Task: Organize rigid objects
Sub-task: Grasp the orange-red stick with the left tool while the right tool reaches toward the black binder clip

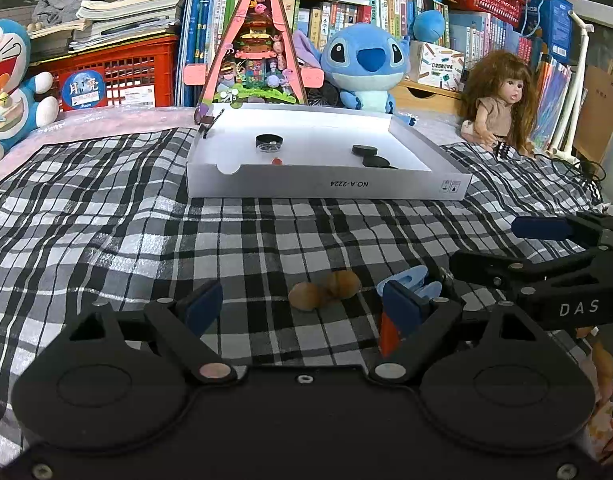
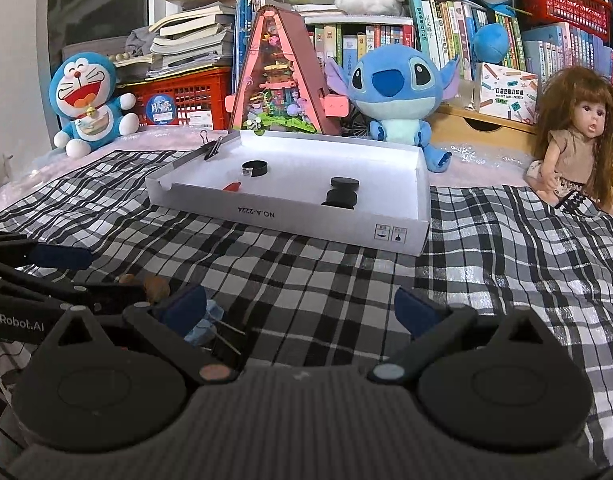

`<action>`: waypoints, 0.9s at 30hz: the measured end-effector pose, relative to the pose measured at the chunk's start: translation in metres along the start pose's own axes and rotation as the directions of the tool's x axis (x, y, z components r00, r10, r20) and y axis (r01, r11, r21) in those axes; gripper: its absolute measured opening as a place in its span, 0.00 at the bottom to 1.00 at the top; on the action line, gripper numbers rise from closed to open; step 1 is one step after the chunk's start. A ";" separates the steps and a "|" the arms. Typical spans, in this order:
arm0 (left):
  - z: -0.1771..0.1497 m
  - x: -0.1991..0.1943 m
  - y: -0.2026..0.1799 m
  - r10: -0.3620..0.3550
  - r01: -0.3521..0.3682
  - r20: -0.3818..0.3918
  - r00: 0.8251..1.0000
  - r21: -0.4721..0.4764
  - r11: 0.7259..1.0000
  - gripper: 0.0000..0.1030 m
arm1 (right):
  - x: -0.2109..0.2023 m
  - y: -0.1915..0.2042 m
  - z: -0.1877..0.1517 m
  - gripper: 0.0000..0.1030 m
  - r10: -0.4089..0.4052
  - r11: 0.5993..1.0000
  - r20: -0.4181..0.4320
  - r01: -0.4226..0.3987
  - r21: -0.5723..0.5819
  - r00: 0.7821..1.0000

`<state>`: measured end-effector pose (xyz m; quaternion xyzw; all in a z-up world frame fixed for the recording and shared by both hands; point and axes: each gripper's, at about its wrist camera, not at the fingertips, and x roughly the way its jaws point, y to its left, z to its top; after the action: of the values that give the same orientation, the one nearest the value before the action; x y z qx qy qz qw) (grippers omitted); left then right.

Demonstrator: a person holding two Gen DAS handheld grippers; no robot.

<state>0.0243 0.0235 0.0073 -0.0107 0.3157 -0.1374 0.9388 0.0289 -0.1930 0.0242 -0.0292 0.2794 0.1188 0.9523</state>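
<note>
Left wrist view: two brown nuts lie touching on the checked cloth, between the spread fingers of the left gripper, nearer its right pad.
Blue clip: a pale blue clip sits just beside the left gripper's right finger; an orange piece shows under that finger, what it is I cannot tell.
Left gripper: wide, holding nothing.
Right gripper: in its own view the right gripper is wide and holds nothing; bare cloth lies between its fingers, and the clip is at its left finger.
Box: the white box stands well beyond the nuts on the cloth, already holding black discs, a black ring and a small red bit.
Step in hand: probably picking up loose items near the grippers for the box; the nuts look like the left gripper's target.
Next move: lower the left gripper, centre it on one nut, and close gently, since the round shell may roll or slip and its neighbour touches it.
Risk: the two grippers sit near each other, so they could collide over the clip.
</note>
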 end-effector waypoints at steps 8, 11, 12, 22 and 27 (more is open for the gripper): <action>-0.006 -0.003 0.001 0.004 -0.004 -0.003 1.000 -0.002 1.000 0.84 | -0.003 0.001 -0.008 1.00 -0.004 1.000 -0.005 0.004 -0.003 1.000; -0.008 -0.004 0.002 0.004 -0.004 -0.005 1.000 -0.005 1.000 0.84 | -0.004 0.000 -0.009 1.00 -0.004 1.000 -0.006 0.004 0.005 1.000; -0.008 -0.004 0.002 0.004 -0.004 -0.005 1.000 -0.004 1.000 0.84 | -0.005 -0.001 -0.010 1.00 -0.005 1.000 -0.007 0.005 0.007 1.000; -0.014 -0.004 0.004 0.009 -0.009 -0.012 1.000 -0.014 1.000 0.84 | -0.004 0.000 -0.017 1.00 -0.005 1.000 -0.021 0.005 0.014 1.000; -0.015 -0.004 0.004 0.008 -0.008 -0.012 1.000 -0.012 1.000 0.84 | -0.004 0.001 -0.020 1.00 -0.005 1.000 -0.028 0.005 0.020 1.000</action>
<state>0.0132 0.0294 -0.0028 -0.0144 0.3220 -0.1318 0.9374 0.0151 -0.1954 0.0089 -0.0218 0.2938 0.1132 0.9489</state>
